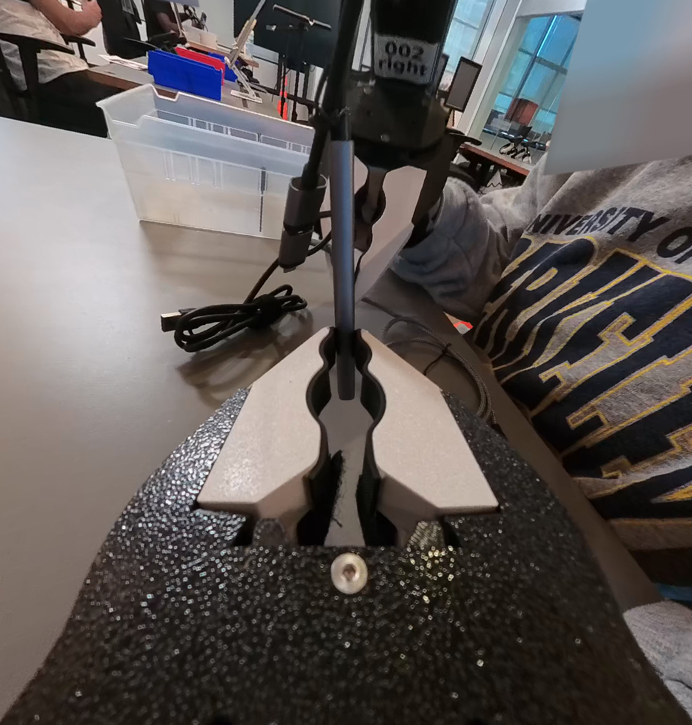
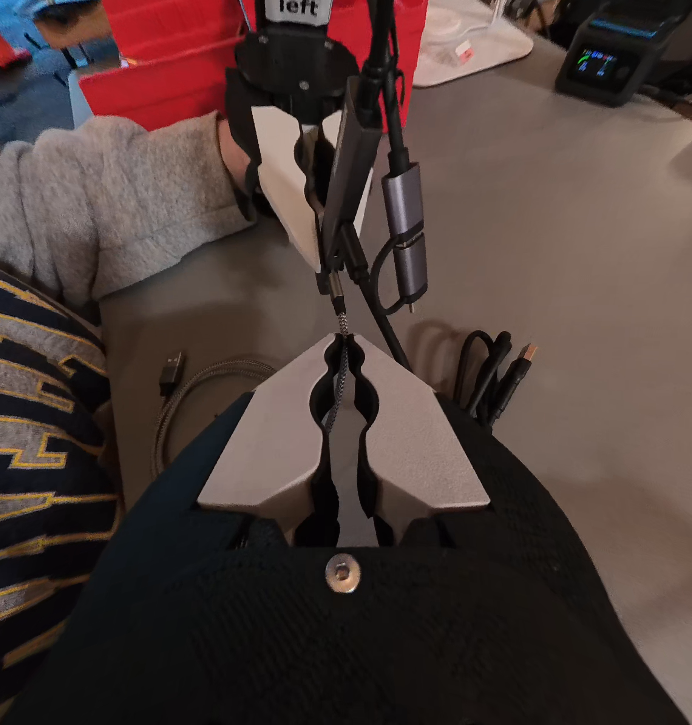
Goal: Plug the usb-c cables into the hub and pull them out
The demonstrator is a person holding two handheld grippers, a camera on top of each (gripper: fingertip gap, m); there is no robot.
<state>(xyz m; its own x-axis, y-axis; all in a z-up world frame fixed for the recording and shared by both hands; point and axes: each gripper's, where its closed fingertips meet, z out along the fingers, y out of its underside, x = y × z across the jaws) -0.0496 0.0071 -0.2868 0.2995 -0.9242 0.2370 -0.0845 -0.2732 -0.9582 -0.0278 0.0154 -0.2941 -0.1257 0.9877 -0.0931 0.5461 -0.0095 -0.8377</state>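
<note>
My left gripper is shut on the lower end of a slim grey hub, which stands upright above the table. The right wrist view shows the hub between the left gripper's fingers. My right gripper is shut on a grey braided cable just behind its metal plug. That plug sits at the hub's near end; I cannot tell whether it is seated. A black cable's plug is in the hub beside it. A grey adapter dangles from the hub's lead.
A bundled black cable lies on the grey table; it also shows in the right wrist view. The braided cable's coil lies near a person's sweatshirt. A clear plastic bin stands behind. My left and right fingertips are right by each other.
</note>
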